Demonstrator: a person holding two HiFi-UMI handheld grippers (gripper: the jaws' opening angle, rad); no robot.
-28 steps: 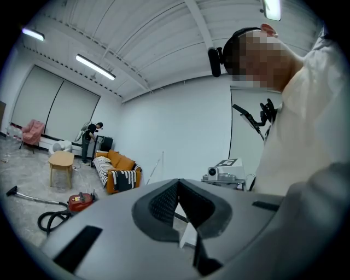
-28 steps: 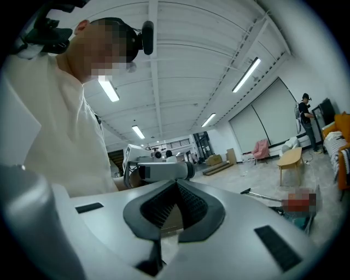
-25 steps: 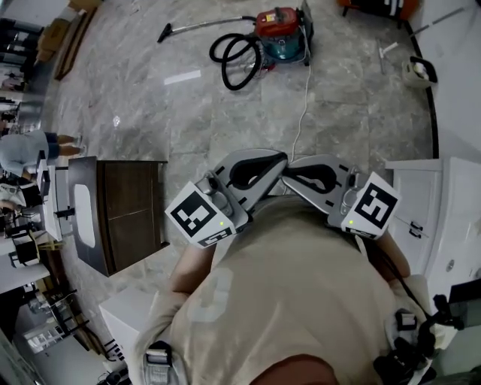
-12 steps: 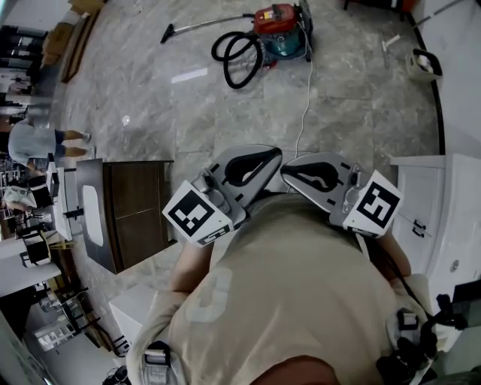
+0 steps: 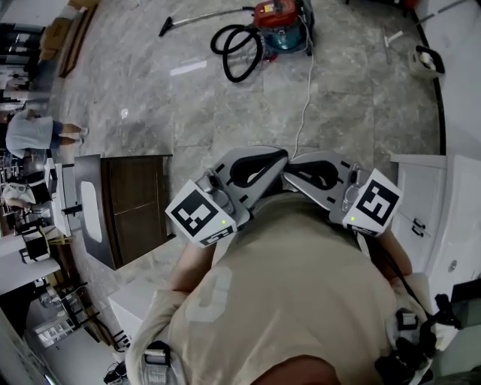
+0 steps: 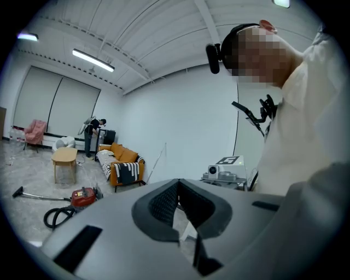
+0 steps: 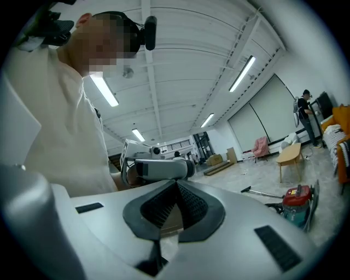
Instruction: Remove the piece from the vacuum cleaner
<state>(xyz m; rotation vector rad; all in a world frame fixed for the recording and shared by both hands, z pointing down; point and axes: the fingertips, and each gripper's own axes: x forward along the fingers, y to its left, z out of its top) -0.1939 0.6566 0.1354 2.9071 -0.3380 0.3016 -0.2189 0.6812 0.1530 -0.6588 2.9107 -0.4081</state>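
The red and teal vacuum cleaner [image 5: 282, 26] stands on the grey marble floor at the top of the head view, with its black hose [image 5: 237, 53] coiled beside it and its metal wand [image 5: 199, 19] lying out to the left. It also shows small in the left gripper view as the vacuum cleaner [image 6: 83, 197] and in the right gripper view as the vacuum cleaner [image 7: 297, 203]. My left gripper [image 5: 279, 156] and right gripper [image 5: 286, 171] are held close to my chest, tips nearly meeting, both shut and empty, far from the vacuum.
A white cord [image 5: 304, 98] runs across the floor from the vacuum toward me. A dark wooden cabinet [image 5: 131, 207] with a basin stands at the left, white cabinets [image 5: 432, 207] at the right. A person [image 5: 34, 131] stands at the far left. An orange sofa [image 6: 123, 164] is behind the vacuum.
The view has shifted slightly, so the vacuum sits a little higher in the frame. Both grippers stay shut against my chest. The person at the left has moved a bit.
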